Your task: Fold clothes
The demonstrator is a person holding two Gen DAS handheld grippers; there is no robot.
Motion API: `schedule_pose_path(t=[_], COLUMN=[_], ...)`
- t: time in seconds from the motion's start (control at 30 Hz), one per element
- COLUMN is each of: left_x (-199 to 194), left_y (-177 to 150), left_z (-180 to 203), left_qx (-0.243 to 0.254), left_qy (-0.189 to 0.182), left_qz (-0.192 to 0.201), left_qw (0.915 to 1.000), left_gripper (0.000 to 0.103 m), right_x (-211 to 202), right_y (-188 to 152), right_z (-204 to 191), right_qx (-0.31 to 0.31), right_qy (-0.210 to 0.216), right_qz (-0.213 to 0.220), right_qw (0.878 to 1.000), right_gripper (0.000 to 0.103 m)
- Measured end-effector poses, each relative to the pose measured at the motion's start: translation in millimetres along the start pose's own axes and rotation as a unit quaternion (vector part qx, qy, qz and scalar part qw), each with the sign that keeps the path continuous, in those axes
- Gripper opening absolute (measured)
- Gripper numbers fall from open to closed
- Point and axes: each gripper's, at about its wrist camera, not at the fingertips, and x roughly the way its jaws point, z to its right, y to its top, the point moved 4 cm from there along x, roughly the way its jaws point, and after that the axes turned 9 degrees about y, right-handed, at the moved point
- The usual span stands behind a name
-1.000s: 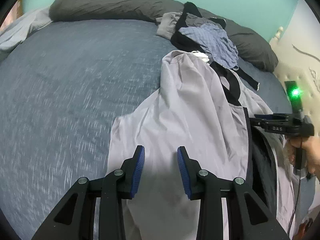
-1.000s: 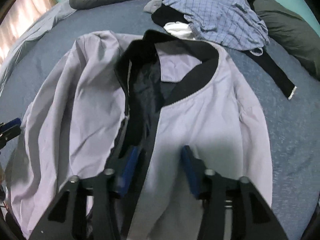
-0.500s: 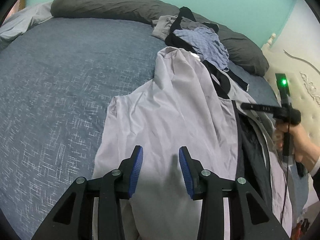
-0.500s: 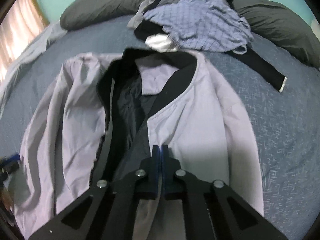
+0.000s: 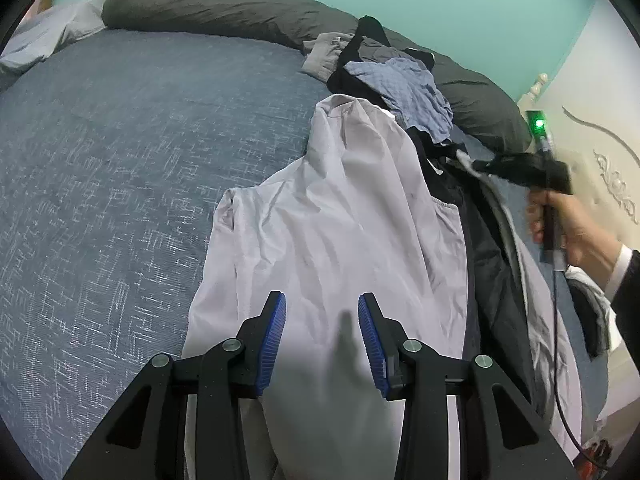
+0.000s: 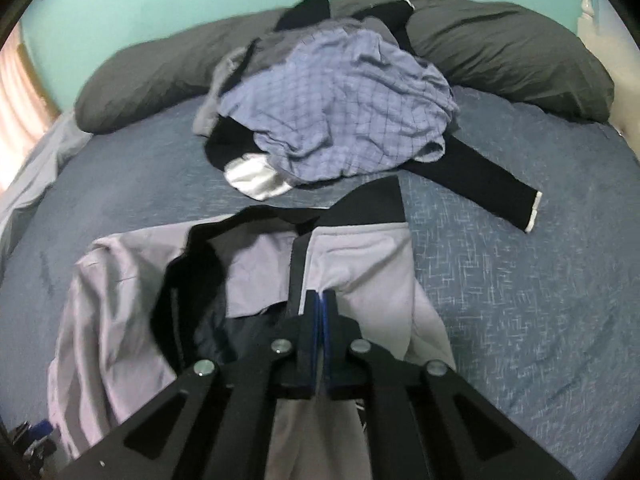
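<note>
While the pale grey jacket [image 5: 340, 240] lay open on the blue bed [image 5: 120, 168], thin, limp and likely slippery, best pinched at its front edge, the right gripper [image 6: 321, 300] was clamped there and the left gripper [image 5: 322, 312] hovered apart, empty, over its sleeve side.

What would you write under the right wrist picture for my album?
Right gripper shut on the grey jacket's front edge, lifting it off the blue bed, clothes pile behind.
</note>
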Motion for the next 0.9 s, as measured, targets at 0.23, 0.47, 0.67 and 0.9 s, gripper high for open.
schedule_pose_path(t=[0.23, 0.47, 0.67, 0.9], left_x=[-0.9, -1.8, -5.5, -7.8], left_y=[1.0, 1.4, 2.2, 4.1], left_z=[-8.8, -22.7, -28.7, -32.5], left_qx=[-0.015, -0.032, -0.038, -0.042], left_qy=[-0.006, 0.007, 0.013, 0.013], left_qz=[-0.004, -0.008, -0.005, -0.003], left_qw=[0.9999, 0.9994, 0.9992, 0.9990], left_gripper=[0.042, 0.043, 0.043, 0.043], right_x=[33.5, -10.5, -14.5, 26.0], right_y=[-11.3, -15.4, -38.2, -58.1], right_z=[-1.6, -20.5, -74.9, -91.7], right_qx=[0.022, 0.017, -0.056, -0.091], right_qy=[0.000, 0.062, 0.131, 0.112], right_qz=[-0.032, 0.005, -0.038, -0.112], right_qw=[0.999, 0.998, 0.989, 0.983], right_gripper=[0.003, 0.037, 0.046, 0.013])
